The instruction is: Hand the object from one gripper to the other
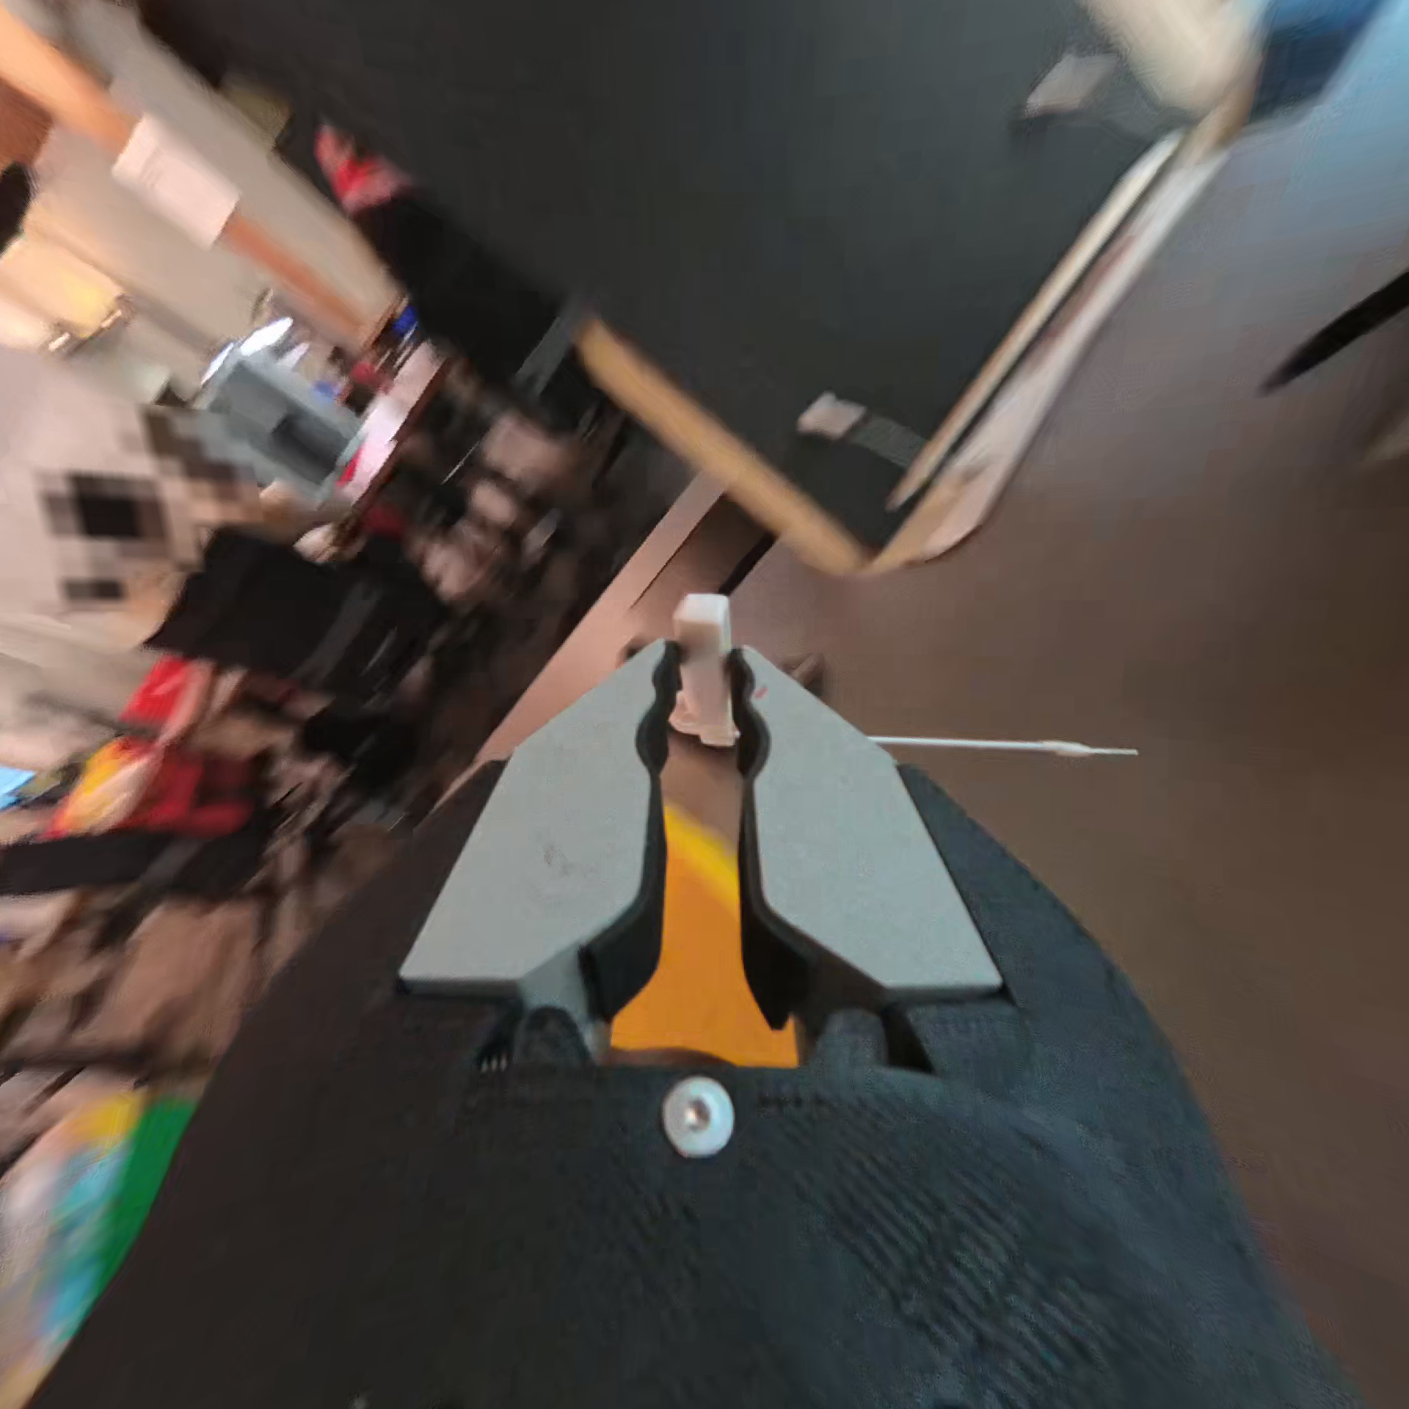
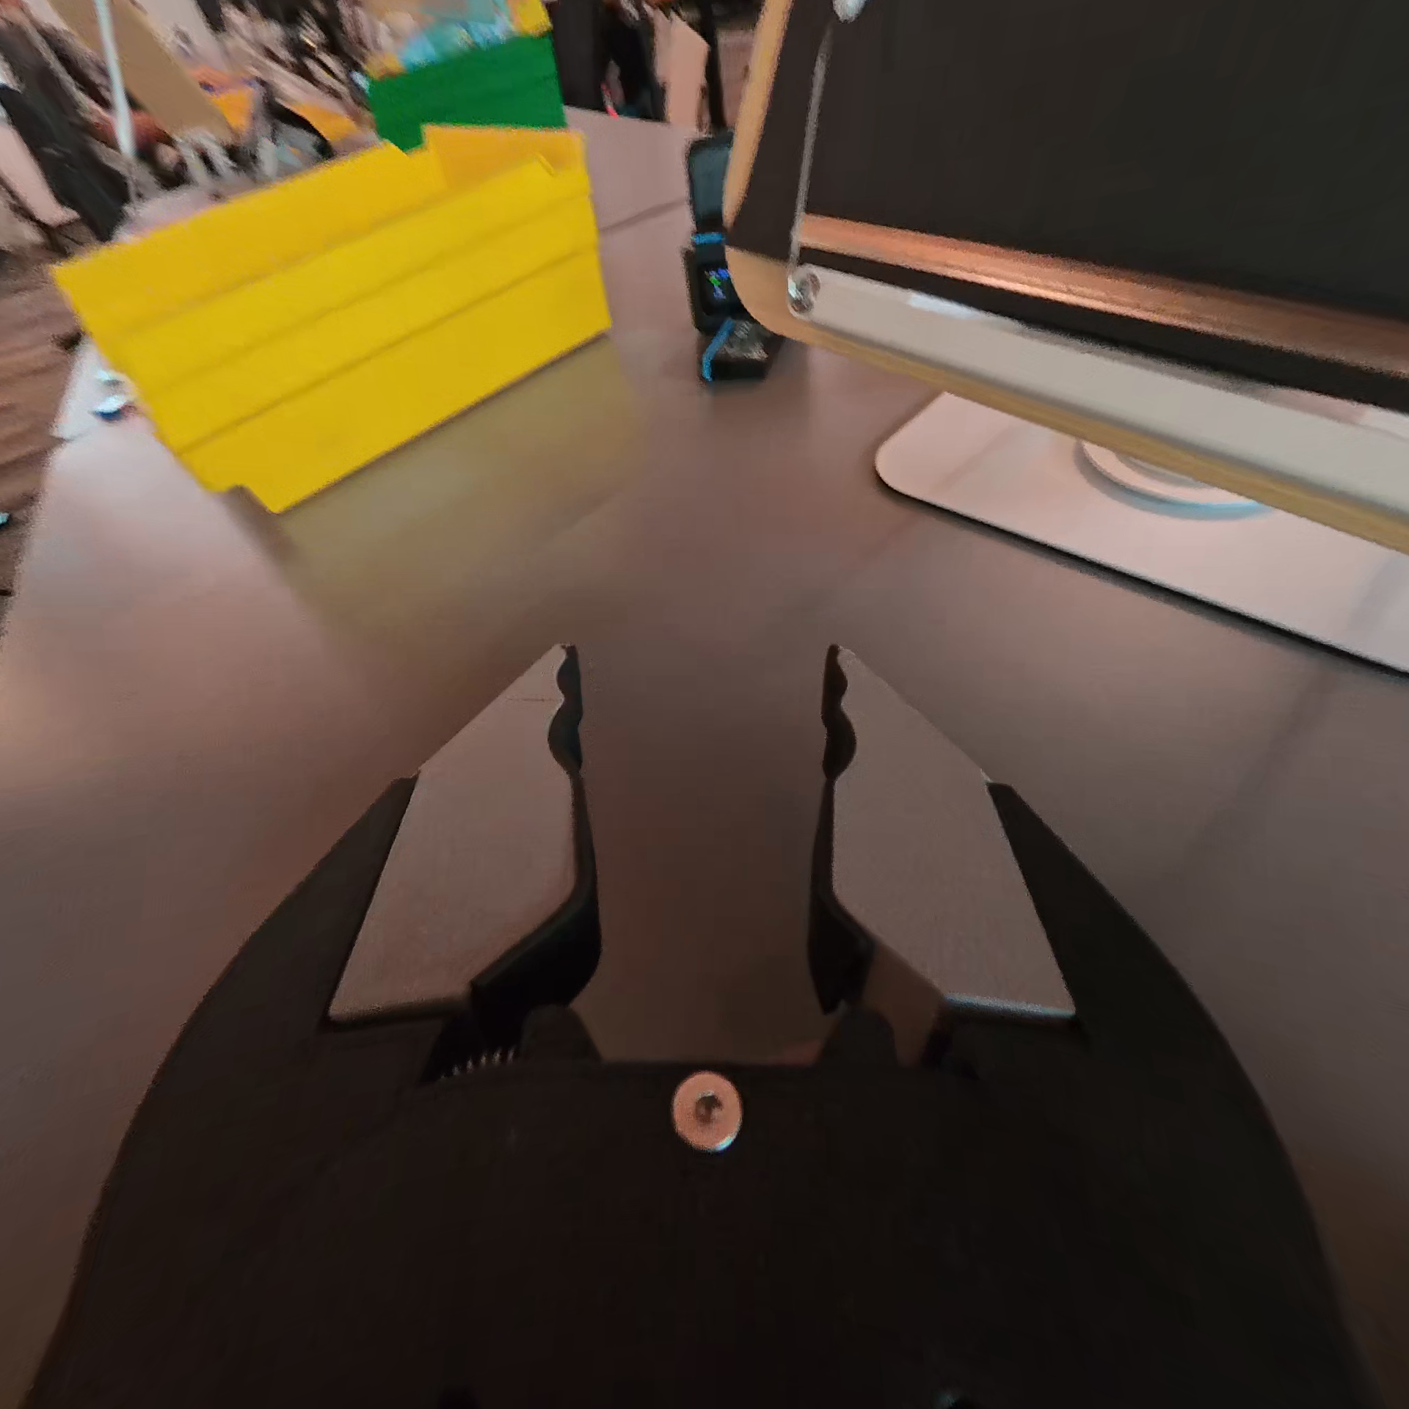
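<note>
Brown matte tabletop fills most of R wrist view; also seen in L wrist view, tilted hard, heavy motion blur there.

Monitor, dark screen w/ pale wood-tone rim, upper R of R view; its flat silver base sits on table below it. Same monitor shows blurred across top of L view.

Yellow bin, stepped plastic sides, on table upper L of R view. Green bin behind it, farther back. Small dark gadget w/ lit screen + blue wire stands btwn yellow bin and monitor edge.

R gripper: jaws spread wide, nothing btwn them, bare table seen through gap. Hovers over open table, well apart from bin and monitor base.

L gripper: jaws nearly together, pinching small white block-shaped object at the very tips. Object's squared top pokes out past the tips; lower part sits in the narrow gap. Yellow-orange patch visible thru gap nearer the body; too blurred to ID.

Thin white stick juts sideways to the R from beside L gripper's R finger; can't tell what it attaches to.

Background L of L view: cluttered room, blurred, no detail.
</note>
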`<action>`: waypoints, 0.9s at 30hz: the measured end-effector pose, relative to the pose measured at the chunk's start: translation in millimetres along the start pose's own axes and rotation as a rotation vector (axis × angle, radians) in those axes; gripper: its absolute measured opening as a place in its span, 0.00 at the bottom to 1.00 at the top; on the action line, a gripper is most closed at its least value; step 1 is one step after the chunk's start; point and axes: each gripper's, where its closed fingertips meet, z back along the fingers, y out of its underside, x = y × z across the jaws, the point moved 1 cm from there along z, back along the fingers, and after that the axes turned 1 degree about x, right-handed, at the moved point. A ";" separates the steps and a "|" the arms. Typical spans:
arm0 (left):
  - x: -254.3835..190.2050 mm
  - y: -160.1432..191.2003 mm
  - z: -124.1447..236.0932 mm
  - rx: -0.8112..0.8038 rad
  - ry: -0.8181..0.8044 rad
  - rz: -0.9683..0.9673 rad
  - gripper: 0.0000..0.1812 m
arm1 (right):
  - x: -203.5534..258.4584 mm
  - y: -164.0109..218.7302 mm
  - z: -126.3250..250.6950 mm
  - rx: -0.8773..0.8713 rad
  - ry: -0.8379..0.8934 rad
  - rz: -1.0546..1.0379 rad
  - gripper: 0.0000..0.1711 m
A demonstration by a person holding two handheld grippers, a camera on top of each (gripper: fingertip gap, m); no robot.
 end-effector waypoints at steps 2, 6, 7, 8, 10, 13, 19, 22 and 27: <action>-56.6 -35.3 -10.8 -0.166 0.103 0.055 0.06 | 9.3 -6.2 5.5 -0.043 -0.070 0.006 0.35; -141.8 -58.7 -57.1 -0.334 0.158 0.172 0.06 | 5.6 -10.2 16.4 -0.075 -0.069 0.022 0.34; -153.8 -57.6 -72.4 -0.352 0.145 0.202 0.06 | -1.2 -11.3 19.4 -0.087 -0.031 0.024 0.34; -164.4 -56.8 -85.9 -0.376 0.151 0.236 0.06 | -9.1 -11.4 22.3 -0.094 0.012 0.022 0.34; -177.8 -58.0 -106.0 -0.453 0.165 0.283 0.06 | -24.7 -9.4 26.3 -0.088 0.095 0.018 0.34; -192.3 -53.8 -129.0 -0.508 0.216 0.304 0.06 | -35.1 -9.4 25.4 -0.094 0.139 0.044 0.34; -209.1 -41.6 -139.6 -0.494 0.257 0.271 0.06 | -29.6 -11.6 10.8 -0.079 0.130 0.130 0.32; -206.9 -44.4 -136.0 -0.504 0.256 0.306 0.06 | -24.9 -10.7 6.8 -0.066 0.130 0.173 0.32; -210.8 -45.1 -134.9 -0.501 0.229 0.271 0.06 | -24.3 -11.1 7.6 -0.070 0.148 0.193 0.32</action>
